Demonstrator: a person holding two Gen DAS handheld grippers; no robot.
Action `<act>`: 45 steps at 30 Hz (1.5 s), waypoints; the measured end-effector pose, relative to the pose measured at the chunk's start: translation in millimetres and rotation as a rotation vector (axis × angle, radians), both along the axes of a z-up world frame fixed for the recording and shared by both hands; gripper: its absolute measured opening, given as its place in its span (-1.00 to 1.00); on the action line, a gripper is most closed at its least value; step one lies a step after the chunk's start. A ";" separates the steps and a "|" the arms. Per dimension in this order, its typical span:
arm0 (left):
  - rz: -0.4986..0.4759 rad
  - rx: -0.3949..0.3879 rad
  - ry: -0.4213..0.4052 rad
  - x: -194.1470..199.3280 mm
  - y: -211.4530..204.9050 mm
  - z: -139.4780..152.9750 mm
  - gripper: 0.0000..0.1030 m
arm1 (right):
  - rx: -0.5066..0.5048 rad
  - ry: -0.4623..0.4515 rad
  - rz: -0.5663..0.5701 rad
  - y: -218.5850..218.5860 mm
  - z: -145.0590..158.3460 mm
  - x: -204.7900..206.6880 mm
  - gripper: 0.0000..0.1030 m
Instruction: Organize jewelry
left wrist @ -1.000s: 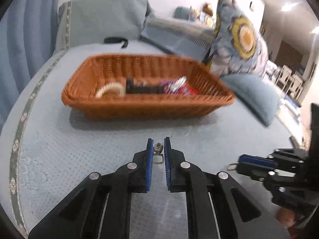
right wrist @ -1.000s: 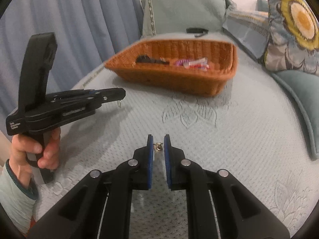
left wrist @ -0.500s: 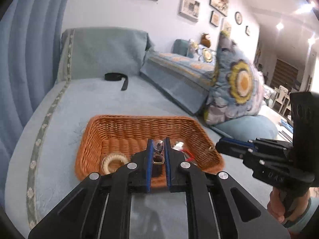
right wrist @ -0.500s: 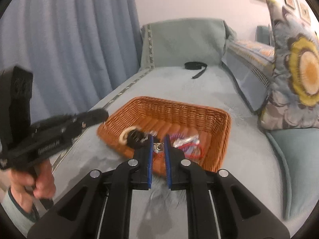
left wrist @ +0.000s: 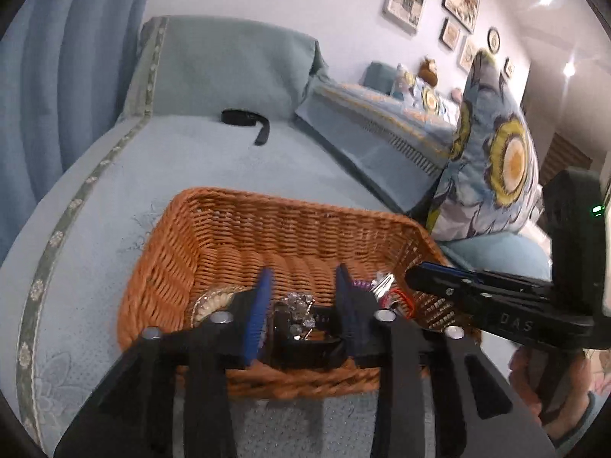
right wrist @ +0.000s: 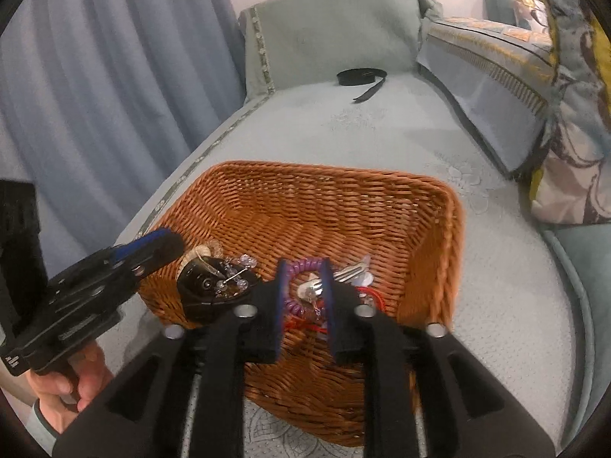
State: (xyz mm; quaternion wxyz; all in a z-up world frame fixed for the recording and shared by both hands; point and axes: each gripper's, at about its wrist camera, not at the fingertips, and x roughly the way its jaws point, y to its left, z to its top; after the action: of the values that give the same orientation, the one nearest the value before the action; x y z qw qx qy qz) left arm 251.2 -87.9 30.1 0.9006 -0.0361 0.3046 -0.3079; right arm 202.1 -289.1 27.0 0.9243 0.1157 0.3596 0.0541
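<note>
An orange wicker basket [left wrist: 236, 229] [right wrist: 324, 198] sits on the light blue bed. It holds a black round case [right wrist: 206, 286] with clear bead earrings [left wrist: 299, 309] [right wrist: 233, 271] on it, a cream bracelet [left wrist: 212, 303], a purple coil band [right wrist: 301, 267], silver clips [right wrist: 351, 269] and red string [right wrist: 376, 295]. My left gripper [left wrist: 303, 286] is open over the basket's near left part, above the beads. My right gripper [right wrist: 305, 278] is open over the near right part, with a small silver earring [right wrist: 311, 289] lying between its fingers.
A black strap [left wrist: 248, 122] [right wrist: 362, 76] lies far back on the bed. A floral cushion [left wrist: 492, 160] and a folded quilt [right wrist: 492, 65] stand to the right. Blue curtains [right wrist: 95, 76] hang at the left.
Both grippers rose from the bed surface and moved over the basket. Both jaws opened, and the small earrings that they held now lie in the basket.
</note>
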 end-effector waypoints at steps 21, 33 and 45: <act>0.275 0.036 -0.206 -180.4 69.8 -4.7 0.29 | -0.190 -0.302 -0.089 57.4 3.4 -184.0 -0.04; 0.456 0.043 -0.260 -190.9 82.9 -26.8 0.62 | -0.235 -0.351 -0.138 56.9 -21.7 -186.3 -0.02; 0.453 0.154 -0.327 -196.5 64.2 -23.5 0.75 | -0.269 -0.369 -0.152 62.2 -22.2 -189.6 0.24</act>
State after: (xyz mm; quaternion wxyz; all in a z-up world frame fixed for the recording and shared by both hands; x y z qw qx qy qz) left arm 54.7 -23.8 6.6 0.9837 0.0154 0.1621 -0.0765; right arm 12.5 -226.9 4.8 0.9829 0.0063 0.1787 -0.0435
